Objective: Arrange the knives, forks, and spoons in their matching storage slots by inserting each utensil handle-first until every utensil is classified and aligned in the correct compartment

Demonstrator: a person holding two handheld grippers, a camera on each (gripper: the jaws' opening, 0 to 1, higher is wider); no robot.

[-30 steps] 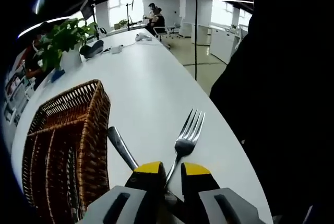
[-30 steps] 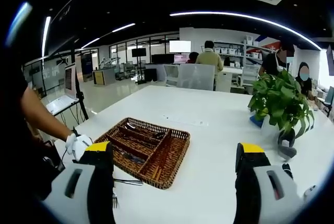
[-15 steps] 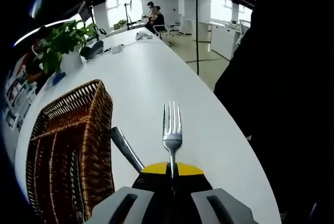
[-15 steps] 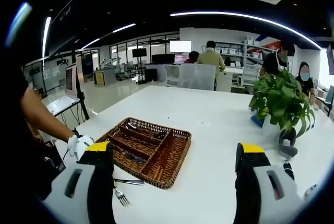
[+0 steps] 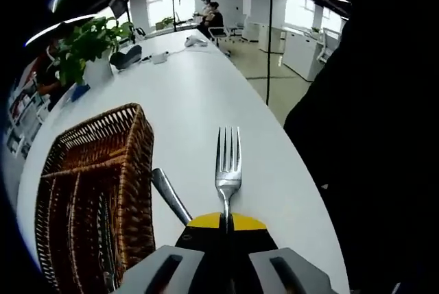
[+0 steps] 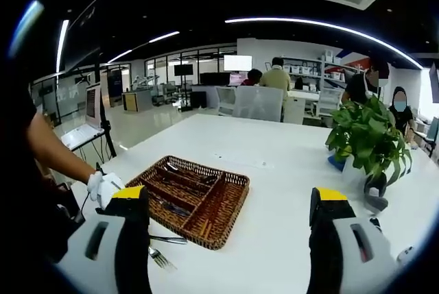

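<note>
A: Where's the fork (image 5: pixel 228 164)?
B: In the left gripper (image 5: pixel 227 222), jaws closed on its handle, tines pointing away over the table (image 5: pixel 199 81). It lies just right of the basket (image 5: pixel 89 191), and its tines also show low in the right gripper view.

A: And the step in hand?
B: By my reading, the fork is freshly taken and has yet to go into its slot. Some cutlery already lies in the basket's compartments; I can't tell which kind sits where. A second handle (image 5: pixel 170 197) lies on the table between fork and basket, its working end hidden.

A: What does the next move want?
B: Likely a turn of the fork so the handle leads, then a carry over the wicker rim into the fork slot. Held by the handle, that may need a regrip.

A: The right gripper (image 6: pixel 230 205)?
B: Wide open, holding nothing, facing the basket from the near side.

A: Room to move?
B: The table edge runs close on the fork's right; the plant (image 6: pixel 367 136) stands well apart. Bare table lies beyond.
</note>
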